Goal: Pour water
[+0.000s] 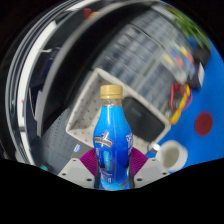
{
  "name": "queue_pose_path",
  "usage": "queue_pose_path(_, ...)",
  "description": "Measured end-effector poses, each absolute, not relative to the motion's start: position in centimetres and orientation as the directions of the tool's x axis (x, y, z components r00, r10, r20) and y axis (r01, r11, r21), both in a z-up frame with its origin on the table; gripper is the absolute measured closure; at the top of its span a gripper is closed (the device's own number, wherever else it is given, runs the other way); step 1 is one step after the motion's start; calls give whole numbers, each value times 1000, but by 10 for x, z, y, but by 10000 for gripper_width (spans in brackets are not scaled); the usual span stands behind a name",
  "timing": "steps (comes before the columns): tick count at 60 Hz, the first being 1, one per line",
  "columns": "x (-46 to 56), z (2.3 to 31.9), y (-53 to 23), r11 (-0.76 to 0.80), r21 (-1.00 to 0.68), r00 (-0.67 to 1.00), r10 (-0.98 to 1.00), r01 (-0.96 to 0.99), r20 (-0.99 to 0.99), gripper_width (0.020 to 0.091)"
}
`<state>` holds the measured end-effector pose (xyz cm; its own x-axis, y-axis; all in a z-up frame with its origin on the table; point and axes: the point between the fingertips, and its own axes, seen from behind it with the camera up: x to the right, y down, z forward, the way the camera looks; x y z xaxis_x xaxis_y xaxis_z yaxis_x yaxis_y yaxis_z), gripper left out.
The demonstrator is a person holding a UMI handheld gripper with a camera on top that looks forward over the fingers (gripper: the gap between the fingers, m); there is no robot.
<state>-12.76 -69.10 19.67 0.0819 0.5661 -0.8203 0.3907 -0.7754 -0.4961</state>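
Note:
A blue bottle [112, 140] with a tan cap and a blue label stands upright between my fingers. My gripper [112, 165] is shut on the bottle, with the purple pads [88, 160] pressing its lower body from both sides. The bottle hides the space just ahead of the fingers. A small white cup [169, 155] shows to the right of the bottle, close by the right finger.
Beyond the bottle lies a white tray or box [95, 115] with a dark inside. A large curved metal rim [45, 60] sweeps across the left. Coloured cables and a red round thing [203, 123] lie to the right on a blue surface.

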Motion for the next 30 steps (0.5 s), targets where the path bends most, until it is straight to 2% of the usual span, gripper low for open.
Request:
queue_pose_path(6, -136, 225, -657, -641, -684, 10, 732, 349, -681, 708)
queue_pose_path(13, -146, 241, -608, -459, -844, -15, 876, 278, -482, 696)
queue_pose_path(22, -148, 229, -539, -172, -957, 44, 985, 231, -167, 696)
queue_pose_path(30, -151, 188, -497, -77, -963, 79, 995, 259, -58, 697)
